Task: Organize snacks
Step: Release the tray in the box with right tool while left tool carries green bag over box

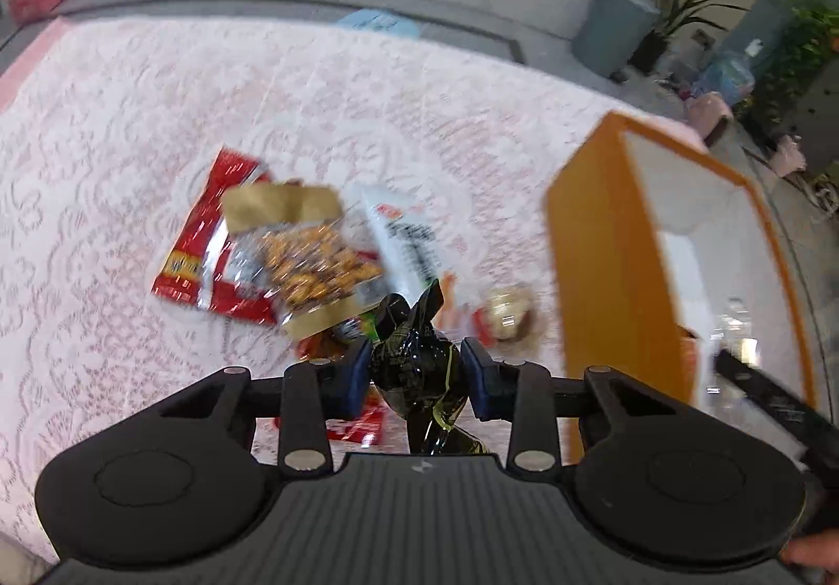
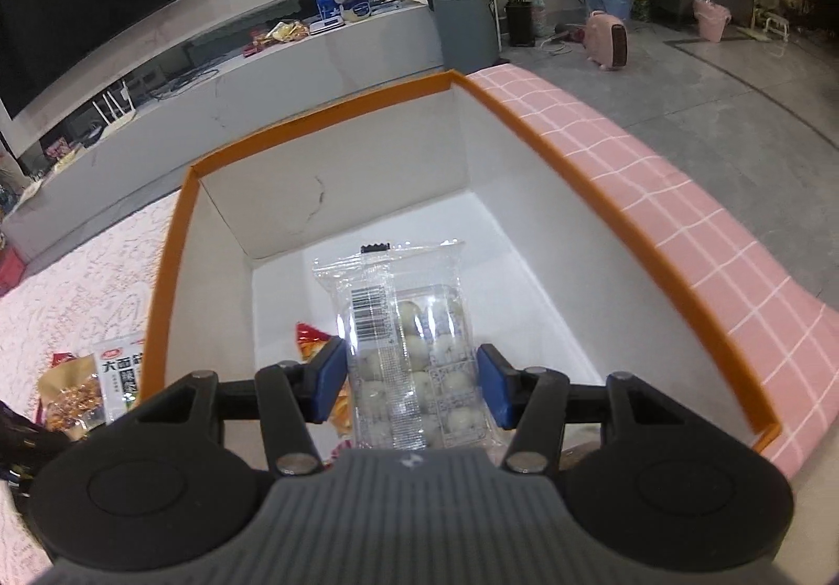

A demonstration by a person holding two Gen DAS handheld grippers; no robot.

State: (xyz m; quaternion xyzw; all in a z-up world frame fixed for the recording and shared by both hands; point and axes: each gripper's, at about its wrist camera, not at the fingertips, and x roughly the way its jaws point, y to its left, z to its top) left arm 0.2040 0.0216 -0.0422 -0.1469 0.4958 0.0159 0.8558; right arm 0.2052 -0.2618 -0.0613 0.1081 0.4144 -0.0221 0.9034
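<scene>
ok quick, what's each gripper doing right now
Left gripper: shut on crinkled black foil packet.
Right gripper: open around clear plastic pack of white balls.

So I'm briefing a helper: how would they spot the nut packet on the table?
Find the orange-rimmed box on the lace cloth; left of it lies a pile of packets. The nut packet lies on the red packet, the only one with a clear window and brown paper ends.

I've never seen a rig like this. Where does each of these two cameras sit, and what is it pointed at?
Left wrist: sits on the left tool, looking down at a snack pile; the tool grips a black packet; a fingertip shows.
Right wrist: sits on the right tool, looking into the orange box over a clear dumpling pack.
Shared: the box and the white noodle packet.
</scene>
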